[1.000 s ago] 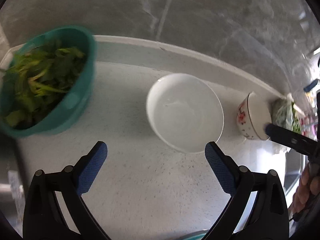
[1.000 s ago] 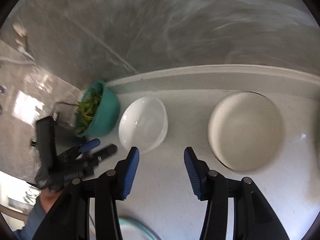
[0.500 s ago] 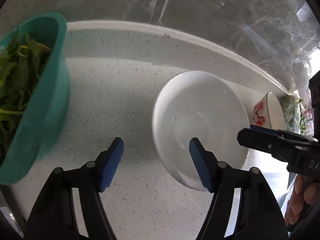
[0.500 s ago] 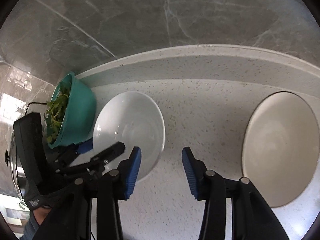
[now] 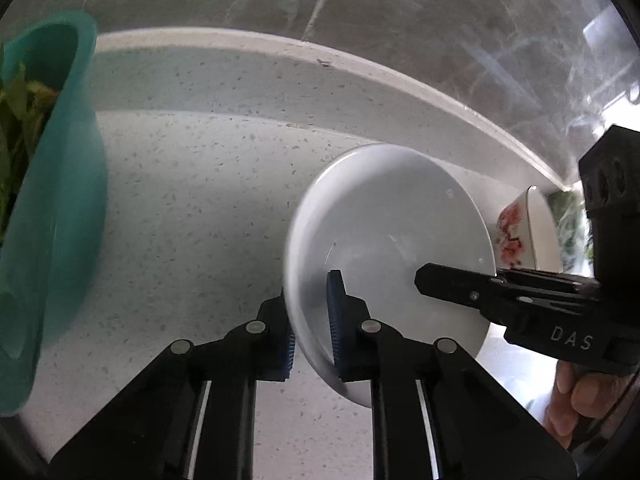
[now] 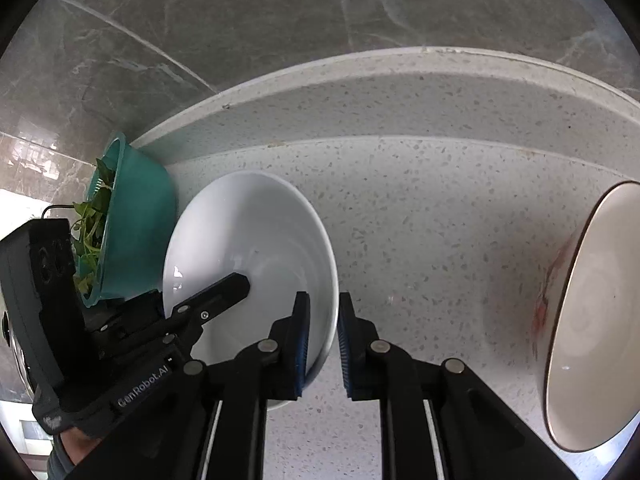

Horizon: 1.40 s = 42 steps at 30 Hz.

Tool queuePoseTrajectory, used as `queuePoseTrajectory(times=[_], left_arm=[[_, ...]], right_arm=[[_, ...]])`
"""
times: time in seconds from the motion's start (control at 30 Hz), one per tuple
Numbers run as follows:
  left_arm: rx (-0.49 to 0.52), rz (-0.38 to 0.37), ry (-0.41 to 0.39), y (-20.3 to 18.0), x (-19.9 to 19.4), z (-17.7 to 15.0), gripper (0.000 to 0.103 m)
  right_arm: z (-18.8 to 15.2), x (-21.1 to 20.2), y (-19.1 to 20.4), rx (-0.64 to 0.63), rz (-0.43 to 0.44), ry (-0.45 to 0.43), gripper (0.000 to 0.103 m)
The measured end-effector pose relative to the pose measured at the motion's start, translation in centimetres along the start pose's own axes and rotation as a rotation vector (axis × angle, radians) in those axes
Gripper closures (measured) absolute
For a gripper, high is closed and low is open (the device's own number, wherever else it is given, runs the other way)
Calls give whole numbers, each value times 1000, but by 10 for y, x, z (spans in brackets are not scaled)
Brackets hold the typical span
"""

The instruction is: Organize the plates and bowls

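Both tongs now pinch the white bowl [image 5: 384, 240]: left [image 5: 310, 332] and right [image 6: 322, 344] closed from spread | bowl on counter [image 5: 200, 184] by teal bowl [image 5: 60, 200] | we judge lift next.

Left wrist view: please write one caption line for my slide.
Both tongs, left and right, grip opposite rims of the white bowl on the counter.
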State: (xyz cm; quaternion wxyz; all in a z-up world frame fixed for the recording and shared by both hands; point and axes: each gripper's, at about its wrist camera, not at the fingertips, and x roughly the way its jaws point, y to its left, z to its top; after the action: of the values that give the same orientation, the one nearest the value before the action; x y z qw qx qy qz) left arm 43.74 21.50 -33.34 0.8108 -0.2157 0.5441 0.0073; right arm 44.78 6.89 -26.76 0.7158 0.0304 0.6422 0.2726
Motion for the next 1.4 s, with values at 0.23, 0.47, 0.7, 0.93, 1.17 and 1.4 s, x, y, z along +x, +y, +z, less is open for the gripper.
queuePoseTrajectory(times=[0.23, 0.47, 0.7, 0.93, 1.17, 1.4], left_arm=[[-9, 5, 13, -10, -2, -4, 91], [-14, -15, 20, -35, -24, -16, 91], [42, -75, 26, -88, -58, -49, 90], [145, -138, 30, -166, -90, -105, 90], [242, -153, 46, -260, -92, -175, 89], [291, -149, 125, -339, -51, -241, 88]], right_arm=[[-4, -4, -7, 33, 5, 2, 89], [-18, -34, -7, 39, 6, -28, 89], [-66, -94, -22, 61, -1, -84, 89], [-142, -164, -50, 106, -2, -170, 88], [-219, -217, -100, 142, 5, -213, 88], [-281, -237, -170, 219, 14, -175, 88]])
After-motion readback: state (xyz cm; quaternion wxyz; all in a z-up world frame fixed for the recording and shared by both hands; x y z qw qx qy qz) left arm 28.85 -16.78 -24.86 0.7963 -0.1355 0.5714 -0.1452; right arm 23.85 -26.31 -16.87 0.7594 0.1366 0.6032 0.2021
